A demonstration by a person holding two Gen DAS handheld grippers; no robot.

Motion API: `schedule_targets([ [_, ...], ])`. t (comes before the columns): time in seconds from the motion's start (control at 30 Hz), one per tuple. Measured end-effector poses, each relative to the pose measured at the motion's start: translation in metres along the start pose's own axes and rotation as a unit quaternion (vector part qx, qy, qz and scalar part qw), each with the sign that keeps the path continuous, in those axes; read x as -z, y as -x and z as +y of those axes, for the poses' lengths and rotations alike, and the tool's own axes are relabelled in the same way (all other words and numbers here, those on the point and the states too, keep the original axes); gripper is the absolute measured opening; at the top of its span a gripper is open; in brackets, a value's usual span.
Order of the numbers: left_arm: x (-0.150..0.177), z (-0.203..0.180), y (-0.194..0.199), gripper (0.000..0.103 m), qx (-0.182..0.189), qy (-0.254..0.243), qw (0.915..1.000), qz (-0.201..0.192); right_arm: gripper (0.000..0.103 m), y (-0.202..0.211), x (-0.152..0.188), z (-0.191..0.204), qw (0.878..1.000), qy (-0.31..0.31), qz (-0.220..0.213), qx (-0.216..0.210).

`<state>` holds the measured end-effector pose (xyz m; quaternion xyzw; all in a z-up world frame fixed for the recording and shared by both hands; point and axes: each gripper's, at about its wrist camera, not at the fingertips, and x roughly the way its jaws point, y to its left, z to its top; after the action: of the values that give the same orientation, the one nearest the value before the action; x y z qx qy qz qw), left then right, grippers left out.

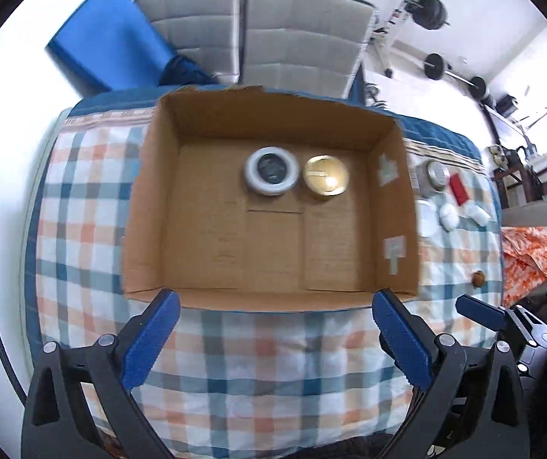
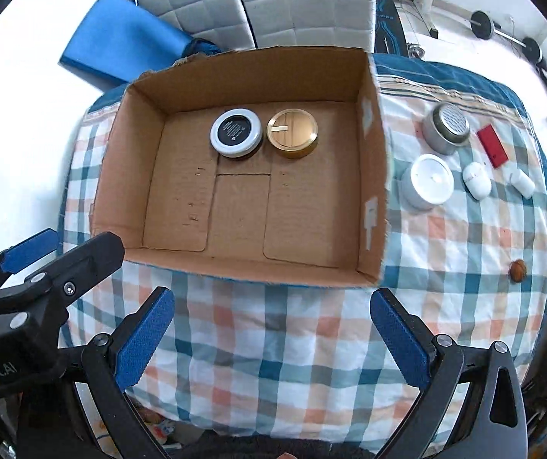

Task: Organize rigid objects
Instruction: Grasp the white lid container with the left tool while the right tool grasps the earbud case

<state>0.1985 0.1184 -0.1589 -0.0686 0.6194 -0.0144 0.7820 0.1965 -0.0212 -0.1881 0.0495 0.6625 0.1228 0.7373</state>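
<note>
1. Covering the table, a plaid cloth is lying under everything.
2. Sitting on it, an open box is holding a white-rimmed tin and a gold tin, touching, at 12 o'clock on its floor.
3. At 3 o'clock of the box, a silver tin, white jar, two white cases and a red card are waiting on the cloth.
4. Both the left gripper and the right gripper are hovering with fingers spread, holding nothing.

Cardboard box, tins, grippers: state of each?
cardboard box: open-topped, upright.
black-lidded tin: in box, lid on.
gold tin: in box beside it, lid on.
silver tin: outside box, upright.
white jar: outside, lidded.
left gripper: open, empty.
right gripper: open, empty.
</note>
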Motion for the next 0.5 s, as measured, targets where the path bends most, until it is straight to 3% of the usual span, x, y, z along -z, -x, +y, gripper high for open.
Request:
schedule_targets([
  [0.23,-0.012,-0.098,-0.013,0.103,0.028,-0.06,0.9978,0.006,0.103,0.038,0.007,-0.107,0.997,-0.072,-0.017,0.021],
  [0.37,-0.026,-0.158,-0.044,0.103,0.035,-0.09,0.995,0.027,0.103,0.041,0.005,-0.179,0.991,-0.119,-0.019,0.053],
  [0.5,-0.04,-0.209,-0.085,0.103,0.016,-0.112,0.9928,0.041,0.103,0.029,0.005,-0.247,0.985,-0.163,-0.008,0.06],
])
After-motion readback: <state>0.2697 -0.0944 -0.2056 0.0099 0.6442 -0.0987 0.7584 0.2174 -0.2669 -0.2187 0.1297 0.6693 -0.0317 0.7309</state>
